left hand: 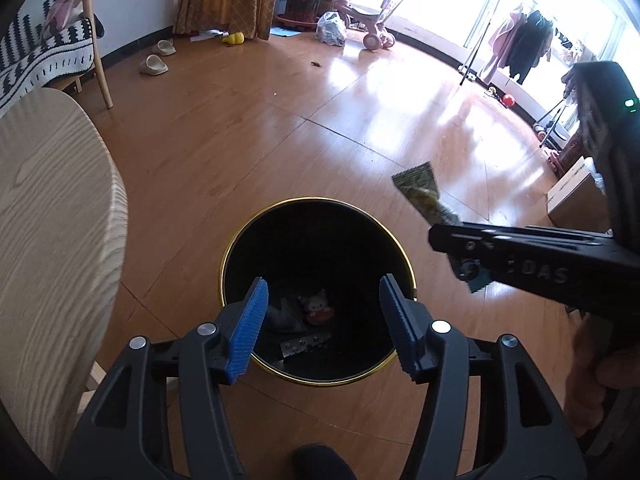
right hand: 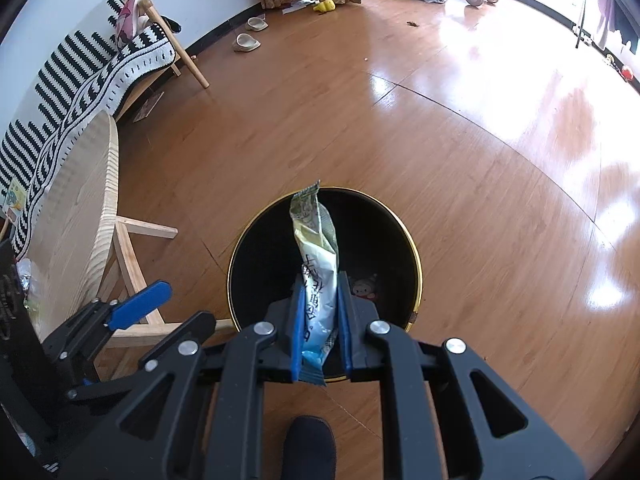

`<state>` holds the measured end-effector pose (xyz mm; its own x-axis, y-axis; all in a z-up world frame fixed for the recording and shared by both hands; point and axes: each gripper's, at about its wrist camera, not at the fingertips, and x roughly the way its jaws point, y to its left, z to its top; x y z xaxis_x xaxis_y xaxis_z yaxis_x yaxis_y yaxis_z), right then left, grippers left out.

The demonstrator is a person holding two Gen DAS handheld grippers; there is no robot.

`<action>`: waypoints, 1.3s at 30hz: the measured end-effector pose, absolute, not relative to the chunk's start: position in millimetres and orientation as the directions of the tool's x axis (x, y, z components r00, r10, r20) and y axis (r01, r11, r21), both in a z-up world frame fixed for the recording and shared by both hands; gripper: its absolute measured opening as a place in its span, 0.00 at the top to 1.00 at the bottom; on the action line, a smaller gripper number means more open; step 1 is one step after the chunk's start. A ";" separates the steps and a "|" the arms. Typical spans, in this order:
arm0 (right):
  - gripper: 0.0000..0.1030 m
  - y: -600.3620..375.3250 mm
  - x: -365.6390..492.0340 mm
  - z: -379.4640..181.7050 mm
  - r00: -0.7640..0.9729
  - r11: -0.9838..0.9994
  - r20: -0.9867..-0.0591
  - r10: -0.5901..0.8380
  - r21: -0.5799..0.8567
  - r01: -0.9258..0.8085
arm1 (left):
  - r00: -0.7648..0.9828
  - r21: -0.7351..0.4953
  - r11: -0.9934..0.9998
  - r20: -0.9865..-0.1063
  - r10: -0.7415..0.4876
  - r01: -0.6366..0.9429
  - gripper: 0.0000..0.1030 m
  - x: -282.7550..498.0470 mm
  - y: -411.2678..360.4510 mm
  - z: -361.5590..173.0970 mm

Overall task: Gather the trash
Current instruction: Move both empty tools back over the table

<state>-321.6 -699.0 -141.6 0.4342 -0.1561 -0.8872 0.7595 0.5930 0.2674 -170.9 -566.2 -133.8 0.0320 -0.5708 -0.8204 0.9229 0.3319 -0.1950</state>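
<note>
A black bin with a gold rim (left hand: 316, 199) stands on the wooden floor, and my left gripper (left hand: 324, 280) hangs open over its mouth with nothing between its blue pads. Inside the bin lie a small cartoon-printed packet (left hand: 318, 306) and a silver blister strip (left hand: 306, 344). My right gripper (right hand: 320, 280) is shut on a long green and blue snack wrapper (right hand: 316, 256), held above the bin's rim (right hand: 416, 256). In the left wrist view the right gripper (left hand: 440, 236) comes in from the right with the wrapper (left hand: 418, 188) sticking out past it. One blue pad of the left gripper (right hand: 140, 306) shows at the left.
A round light-wood table (left hand: 52, 240) stands close on the left of the bin. A chair with a striped blanket (right hand: 100, 64) stands against the wall, with slippers (left hand: 154, 64) beyond it. A cardboard box (left hand: 576, 200) sits at the right. A dark shoe tip (left hand: 320, 460) is just below the bin.
</note>
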 end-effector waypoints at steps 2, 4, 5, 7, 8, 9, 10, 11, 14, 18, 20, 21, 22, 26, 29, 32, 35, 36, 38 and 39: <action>0.86 -699.2 -319.9 -141.4 0.434 0.593 -0.888 -0.155 0.268 0.760 | 0.035 -0.196 0.331 -0.815 -0.578 0.923 0.40 -170.2 -561.8 -128.2; 0.86 -699.6 -318.4 -140.7 0.432 0.591 -0.888 -0.157 0.266 0.761 | 0.034 -0.201 0.330 -0.810 -0.585 0.922 0.40 -167.7 -557.6 -121.6; 0.85 -700.1 -317.9 -140.0 0.432 0.591 -0.887 -0.160 0.265 0.762 | 0.031 -0.208 0.332 -0.807 -0.590 0.920 0.39 -165.5 -553.4 -118.1; 0.75 -701.9 -314.8 -139.7 0.421 0.585 -0.892 -0.163 0.256 0.770 | 0.029 -0.219 0.337 -0.800 -0.599 0.916 0.38 -162.3 -545.6 -110.6; 0.58 -701.9 -313.7 -138.4 0.419 0.581 -0.892 -0.170 0.253 0.773 | 0.032 -0.222 0.340 -0.795 -0.605 0.914 0.37 -159.9 -540.2 -105.1; 0.49 -701.3 -312.6 -136.5 0.419 0.579 -0.891 -0.178 0.250 0.776 | 0.036 -0.224 0.343 -0.791 -0.611 0.912 0.37 -157.6 -535.2 -100.2; 0.36 -700.1 -310.4 -132.7 0.419 0.578 -0.887 -0.193 0.243 0.779 | 0.039 -0.227 0.346 -0.786 -0.617 0.910 0.36 -155.0 -530.2 -95.3; 0.36 -698.0 -307.0 -129.7 0.423 0.578 -0.884 -0.199 0.243 0.779 | 0.046 -0.231 0.353 -0.778 -0.627 0.907 0.34 -150.8 -522.3 -87.9; 0.36 -689.7 -296.8 -120.0 0.448 0.588 -0.872 -0.198 0.260 0.766 | 0.075 -0.228 0.377 -0.764 -0.641 0.898 0.33 -140.5 -501.3 -71.5; 0.36 -667.1 -272.2 -107.4 0.473 0.637 -0.859 -0.194 0.257 0.727 | 0.127 -0.217 0.423 -0.751 -0.648 0.880 0.25 -122.1 -464.5 -53.2; 0.36 -650.6 -253.8 -97.0 0.498 0.668 -0.847 -0.186 0.263 0.696 | 0.173 -0.201 0.466 -0.748 -0.641 0.862 0.21 -107.8 -439.1 -43.8; 0.35 -640.7 -242.9 -91.7 0.511 0.685 -0.841 -0.179 0.267 0.678 | 0.198 -0.190 0.490 -0.748 -0.634 0.851 0.19 -99.8 -426.5 -39.6; 0.35 -629.1 -230.3 -86.3 0.527 0.703 -0.833 -0.168 0.273 0.656 | 0.225 -0.180 0.516 -0.747 -0.625 0.838 0.19 -90.8 -414.6 -35.4; 0.33 -575.9 -174.2 -66.9 0.579 0.777 -0.808 -0.109 0.294 0.557 | 0.327 -0.179 0.643 -0.742 -0.585 0.745 0.18 -46.7 -342.8 -19.0; 0.33 -524.6 -127.2 -53.2 0.611 0.836 -0.791 -0.032 0.314 0.450 | 0.398 -0.172 0.716 -0.732 -0.553 0.677 0.18 -20.0 -286.5 -8.1; 0.31 -469.3 -85.2 -44.2 0.621 0.882 -0.782 0.054 0.329 0.337 | 0.468 -0.161 0.778 -0.718 -0.515 0.608 0.17 4.0 -230.8 4.3; 0.30 -413.6 -54.9 -40.8 0.611 0.912 -0.782 0.128 0.335 0.238 | 0.538 -0.162 0.843 -0.705 -0.462 0.512 0.17 27.2 -162.8 12.8; 0.30 -397.0 -45.9 -40.0 0.605 0.919 -0.782 0.150 0.335 0.206 | 0.547 -0.162 0.854 -0.705 -0.451 0.494 0.17 32.5 -148.5 14.5; 0.29 -356.5 -29.5 -40.7 0.586 0.935 -0.788 0.190 0.328 0.137 | 0.577 -0.163 0.889 -0.708 -0.407 0.428 0.17 43.3 -98.0 14.8; 0.29 -340.2 -23.6 -40.8 0.577 0.941 -0.791 0.206 0.322 0.107 | 0.586 -0.162 0.900 -0.709 -0.391 0.404 0.16 47.8 -80.0 14.0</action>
<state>-23.6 -340.2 -40.8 0.5767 0.2055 -0.7907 0.1066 0.9406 0.3222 47.8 -80.0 14.0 0.5863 -0.3910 -0.7095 0.4039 0.9003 -0.1625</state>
